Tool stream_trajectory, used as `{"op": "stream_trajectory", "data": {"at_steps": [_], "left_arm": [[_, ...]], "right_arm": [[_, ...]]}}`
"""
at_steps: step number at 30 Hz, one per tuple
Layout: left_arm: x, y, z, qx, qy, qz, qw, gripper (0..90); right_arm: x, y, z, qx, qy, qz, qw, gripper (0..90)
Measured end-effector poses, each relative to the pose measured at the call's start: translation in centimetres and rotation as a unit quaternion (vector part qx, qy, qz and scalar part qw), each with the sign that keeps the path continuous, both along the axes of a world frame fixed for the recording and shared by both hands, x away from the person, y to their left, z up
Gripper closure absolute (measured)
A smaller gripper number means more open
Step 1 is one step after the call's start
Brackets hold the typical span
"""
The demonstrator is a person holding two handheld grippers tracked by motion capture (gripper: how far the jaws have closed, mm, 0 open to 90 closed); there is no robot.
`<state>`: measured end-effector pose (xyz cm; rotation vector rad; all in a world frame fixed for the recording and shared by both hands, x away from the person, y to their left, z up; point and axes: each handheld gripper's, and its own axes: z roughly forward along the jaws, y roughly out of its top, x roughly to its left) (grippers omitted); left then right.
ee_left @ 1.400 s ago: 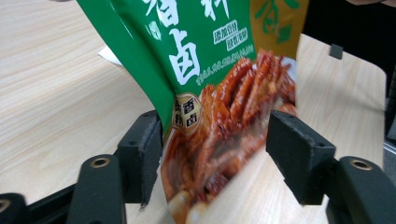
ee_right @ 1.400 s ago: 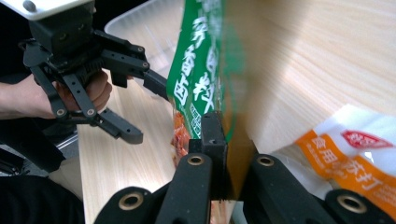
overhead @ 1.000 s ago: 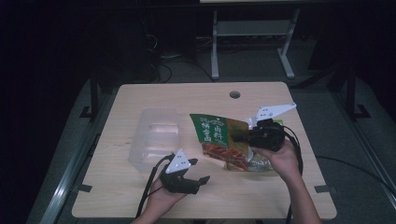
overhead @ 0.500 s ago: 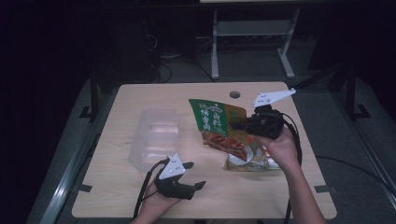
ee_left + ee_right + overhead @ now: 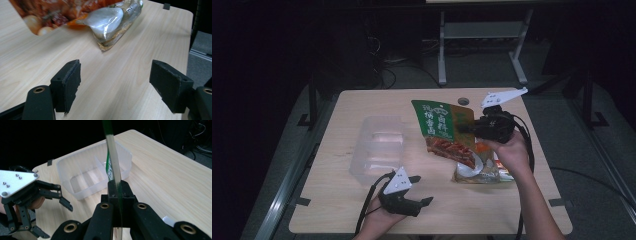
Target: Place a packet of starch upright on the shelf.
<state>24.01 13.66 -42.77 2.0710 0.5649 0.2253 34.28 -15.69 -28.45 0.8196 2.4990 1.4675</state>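
The right tongs (image 5: 462, 128) are clamped tight on the edge of a flat green and red food packet (image 5: 443, 131), made of shiny plastic. The packet hangs tilted in the air above the middle of the pale wooden bench (image 5: 337, 210). Its low corner is just over a second packet — a see-through bag with brown and white food inside (image 5: 479, 171) — which lies flat on the bench near the right hand (image 5: 512, 152). Whether the two packets touch is hard to tell.

In the right gripper view the packet (image 5: 113, 167) stands on its thin edge between the black jaws, which are pressed together on it.

The left tongs (image 5: 424, 192) rest low near the front edge of the bench, and their jaws stand wide apart with nothing between them. In the left gripper view bare wood lies in front of them, up to the see-through bag (image 5: 112, 25).

A clear plastic box with walls inside (image 5: 377, 145) sits on the left half of the bench, well apart from the packets. There is open wood between the box and the packets, and more open wood along the front edge and the far left corner.
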Motion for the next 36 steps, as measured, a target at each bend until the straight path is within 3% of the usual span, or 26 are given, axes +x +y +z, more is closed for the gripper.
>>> {"op": "stream_trajectory", "data": {"at_steps": [2, 10, 16, 36], "left_arm": [[0.1, 0.0, -0.2, -0.008, 0.004, 0.0, 1.0, 25.3], [-0.1, -0.1, -0.1, -0.009, -0.001, -0.007, 0.9999, 25.2], [-0.3, 0.1, 0.0, -0.014, -0.001, -0.005, 0.9999, 25.0], [0.0, 0.8, 0.1, -0.013, -0.007, 0.009, 0.9999, 25.0]], "right_arm": [[0.1, 0.1, 0.2, -0.001, -0.002, 0.001, 1.0, 90.0], [1.0, 1.6, 1.9, 0.006, -0.016, 0.009, 0.9998, 90.0], [2.3, 4.0, 2.8, 0.012, -0.019, 0.023, 0.9995, 90.0], [6.9, 10.7, 3.0, 0.023, -0.008, 0.049, 0.9985, 90.0]]}}
